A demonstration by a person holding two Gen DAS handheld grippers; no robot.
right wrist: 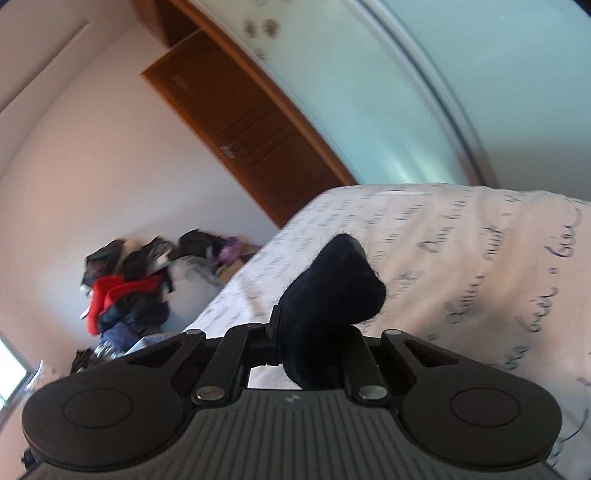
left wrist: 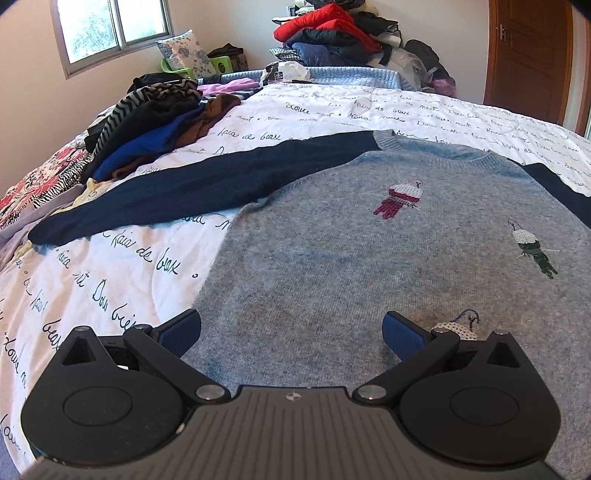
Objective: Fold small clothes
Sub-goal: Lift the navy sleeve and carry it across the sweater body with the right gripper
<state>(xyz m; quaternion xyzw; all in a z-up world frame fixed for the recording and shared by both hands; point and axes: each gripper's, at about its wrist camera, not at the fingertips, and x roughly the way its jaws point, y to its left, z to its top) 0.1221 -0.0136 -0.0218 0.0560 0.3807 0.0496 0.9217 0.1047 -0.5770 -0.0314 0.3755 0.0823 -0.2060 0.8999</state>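
A grey knit sweater (left wrist: 332, 258) with embroidered birds and dark navy sleeves lies flat on the white script-print bedspread (left wrist: 110, 280). Its left sleeve (left wrist: 184, 188) stretches out to the left. My left gripper (left wrist: 291, 332) hovers low over the sweater's lower part, open, its blue pads (left wrist: 402, 334) wide apart with nothing between them. In the tilted right wrist view, my right gripper (right wrist: 314, 332) is shut on a bunch of dark navy knit fabric (right wrist: 332, 284), the sweater's other sleeve, lifted above the bedspread (right wrist: 461, 258).
A heap of dark, striped and blue clothes (left wrist: 147, 122) lies on the bed at the left. A tall pile of clothes with a red jacket (left wrist: 325, 22) stands beyond the bed's far edge. A brown door (left wrist: 528, 51) is at the right, a window (left wrist: 110, 26) at the left.
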